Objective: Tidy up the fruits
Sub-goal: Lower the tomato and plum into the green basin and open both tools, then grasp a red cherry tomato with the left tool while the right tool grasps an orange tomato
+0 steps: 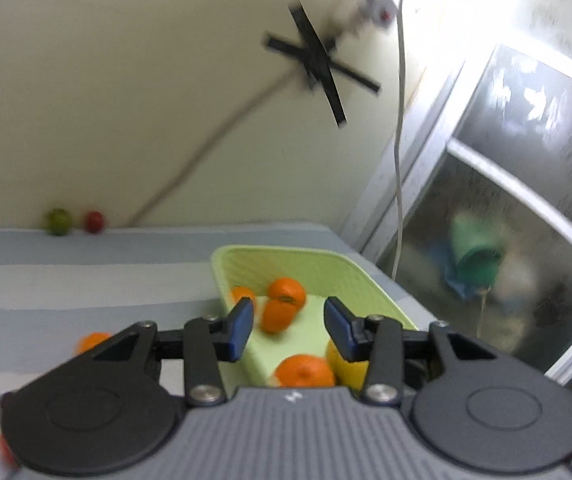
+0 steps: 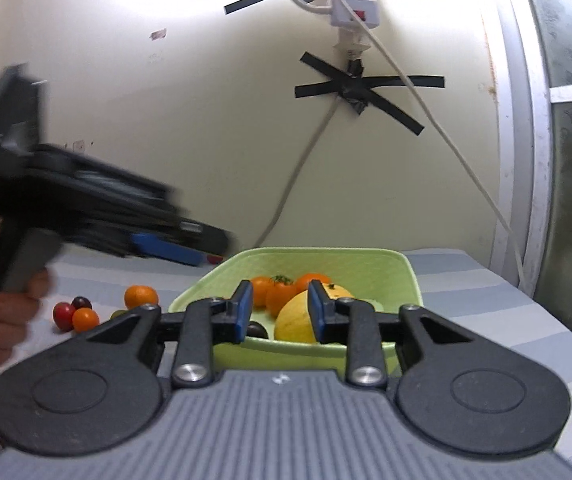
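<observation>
Blue-padded, the right gripper (image 2: 278,312) fills the bottom of its own view, its jaws parted with nothing between them. Just beyond the fingertips sits a green basket (image 2: 366,266) at centre frame on a striped cloth (image 2: 486,304). Inside the basket lie a yellow fruit (image 2: 296,320), several oranges (image 2: 280,296) and a dark fruit (image 2: 258,330) at the near wall. Left of the basket, on the cloth, an orange (image 2: 141,297) sits apart, with a red tomato (image 2: 63,315), a small orange tomato (image 2: 85,319) and a dark grape (image 2: 81,302) clustered lower left.

At the left edge a hand (image 2: 2,312) holds the left gripper (image 2: 174,250), blurred, its blue pad reaching toward the basket's far left corner.

In the left wrist view the left gripper (image 1: 288,320) occupies the bottom, jaws wide apart and gripping nothing. Between and beyond its fingers (image 1: 242,320) the basket (image 1: 326,268) shows at centre, holding oranges (image 1: 286,292). Another orange (image 1: 304,370) and the yellow fruit (image 1: 346,364) sit low at centre; whether they lie inside the basket cannot be told here. One orange (image 1: 92,342) lies on the cloth at lower left. Far back by the wall, middle left, rest a green fruit (image 1: 59,221) and a red fruit (image 1: 94,222).
</observation>
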`<state>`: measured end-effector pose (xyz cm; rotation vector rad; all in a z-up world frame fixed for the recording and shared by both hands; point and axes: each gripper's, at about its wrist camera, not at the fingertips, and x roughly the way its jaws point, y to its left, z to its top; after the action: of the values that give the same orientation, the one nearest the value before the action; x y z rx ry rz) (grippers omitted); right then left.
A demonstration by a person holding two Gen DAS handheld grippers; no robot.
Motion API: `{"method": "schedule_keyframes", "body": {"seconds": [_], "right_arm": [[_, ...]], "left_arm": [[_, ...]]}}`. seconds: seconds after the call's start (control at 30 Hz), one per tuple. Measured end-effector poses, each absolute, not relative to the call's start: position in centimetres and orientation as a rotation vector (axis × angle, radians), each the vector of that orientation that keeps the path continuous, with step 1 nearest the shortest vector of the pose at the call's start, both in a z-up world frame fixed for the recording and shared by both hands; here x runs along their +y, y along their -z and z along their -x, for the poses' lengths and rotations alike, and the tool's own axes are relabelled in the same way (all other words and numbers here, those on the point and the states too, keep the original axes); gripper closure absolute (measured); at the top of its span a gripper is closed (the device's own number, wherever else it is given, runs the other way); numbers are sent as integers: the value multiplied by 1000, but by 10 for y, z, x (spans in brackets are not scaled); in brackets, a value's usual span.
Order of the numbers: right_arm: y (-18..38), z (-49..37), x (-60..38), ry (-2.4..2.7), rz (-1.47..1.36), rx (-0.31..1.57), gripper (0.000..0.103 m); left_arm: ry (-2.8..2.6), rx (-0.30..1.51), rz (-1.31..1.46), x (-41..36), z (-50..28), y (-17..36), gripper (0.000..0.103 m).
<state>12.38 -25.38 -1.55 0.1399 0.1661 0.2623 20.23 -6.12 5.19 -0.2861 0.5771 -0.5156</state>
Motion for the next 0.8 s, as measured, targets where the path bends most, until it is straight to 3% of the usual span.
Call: {"method": "schedule_keyframes", "body": {"seconds": [0.2, 0.4, 0.63, 0.8], "right_arm": [[16, -120, -261, -252, -205, 156, 71], [7, -110, -251, -340, -249, 147, 70], [3, -104, -180, -513, -87, 255, 71], [4, -123, -143, -540, 17, 332, 71]], "left_arm": [[290, 495, 325, 32, -142, -46, 63], [116, 541, 357, 90, -109, -14, 63], [210, 550, 327, 71, -115, -2, 63], [235, 544, 219, 47, -126, -3, 57]]}}
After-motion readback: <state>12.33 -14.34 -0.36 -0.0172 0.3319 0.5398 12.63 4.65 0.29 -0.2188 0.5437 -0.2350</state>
